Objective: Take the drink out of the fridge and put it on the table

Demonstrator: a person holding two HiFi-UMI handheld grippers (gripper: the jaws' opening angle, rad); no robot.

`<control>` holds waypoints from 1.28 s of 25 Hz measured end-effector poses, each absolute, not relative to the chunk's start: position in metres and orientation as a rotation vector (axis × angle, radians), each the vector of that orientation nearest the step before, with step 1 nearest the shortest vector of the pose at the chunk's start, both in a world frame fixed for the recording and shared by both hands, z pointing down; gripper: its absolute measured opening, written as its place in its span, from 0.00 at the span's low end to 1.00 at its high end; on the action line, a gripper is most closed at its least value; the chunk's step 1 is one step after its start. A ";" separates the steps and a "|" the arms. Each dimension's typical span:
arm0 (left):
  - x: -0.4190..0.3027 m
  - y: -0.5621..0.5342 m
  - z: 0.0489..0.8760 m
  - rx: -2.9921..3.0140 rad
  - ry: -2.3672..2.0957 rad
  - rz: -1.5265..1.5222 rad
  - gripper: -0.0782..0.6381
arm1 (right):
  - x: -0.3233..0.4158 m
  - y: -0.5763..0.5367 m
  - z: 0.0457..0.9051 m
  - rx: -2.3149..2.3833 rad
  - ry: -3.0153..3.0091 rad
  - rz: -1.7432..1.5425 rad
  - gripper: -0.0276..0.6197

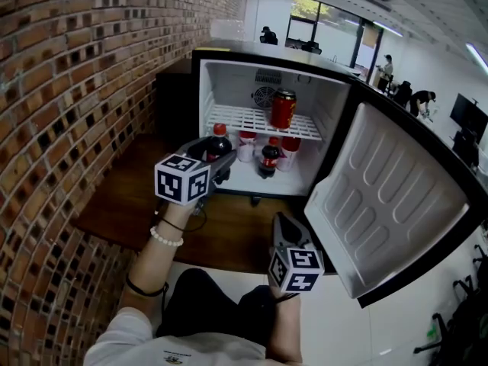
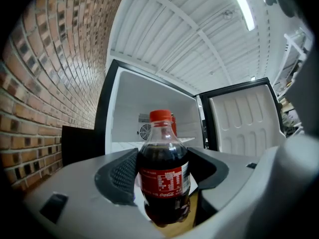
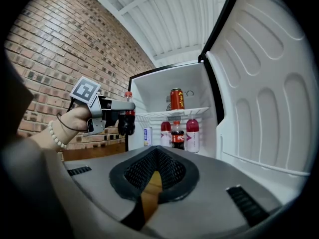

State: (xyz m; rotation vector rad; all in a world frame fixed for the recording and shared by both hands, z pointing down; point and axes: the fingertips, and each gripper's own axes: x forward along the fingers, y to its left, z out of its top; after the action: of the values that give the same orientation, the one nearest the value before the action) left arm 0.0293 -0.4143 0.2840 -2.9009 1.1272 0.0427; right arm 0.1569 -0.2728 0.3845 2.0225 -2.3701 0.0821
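A small cola bottle (image 2: 163, 173) with a red cap and red label stands upright between the black pads (image 2: 124, 171) of my left gripper (image 2: 162, 169), which is shut on its body. In the head view the bottle (image 1: 217, 145) and left gripper (image 1: 214, 155) hang in front of the open fridge (image 1: 229, 90), above the wooden table (image 1: 130, 197). The right gripper view shows the same bottle (image 3: 127, 126) outside the fridge, to its left. My right gripper (image 1: 284, 229) is low and nearer to me, shut with nothing in it (image 3: 157, 153).
A red can (image 1: 283, 109) stands on the fridge's wire shelf. Below it are a second cola bottle (image 1: 268, 158) and two pink-capped bottles (image 1: 246, 145). The white-lined door (image 1: 389, 197) swings wide to the right. A brick wall (image 1: 69, 90) runs along the left.
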 end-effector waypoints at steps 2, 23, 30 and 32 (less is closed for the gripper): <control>0.023 -0.414 0.294 -2.900 1.152 0.039 0.54 | 0.157 -0.274 0.386 2.020 -2.370 0.087 0.06; -0.067 -0.444 0.420 -2.768 1.547 -0.081 0.54 | 0.151 -0.280 0.388 1.991 -2.377 0.087 0.06; -0.082 -0.452 0.445 -2.754 1.607 -0.100 0.54 | 0.151 -0.278 0.388 1.995 -2.369 0.086 0.06; -0.083 -0.453 0.449 -2.751 1.608 -0.106 0.54 | 0.151 -0.278 0.387 1.998 -2.366 0.082 0.06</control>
State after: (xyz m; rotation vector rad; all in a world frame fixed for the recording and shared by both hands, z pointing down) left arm -0.0830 -0.4532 0.4491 -2.7512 1.6083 -0.1064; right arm 0.1508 -0.2777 0.3875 1.9984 -2.3665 0.0821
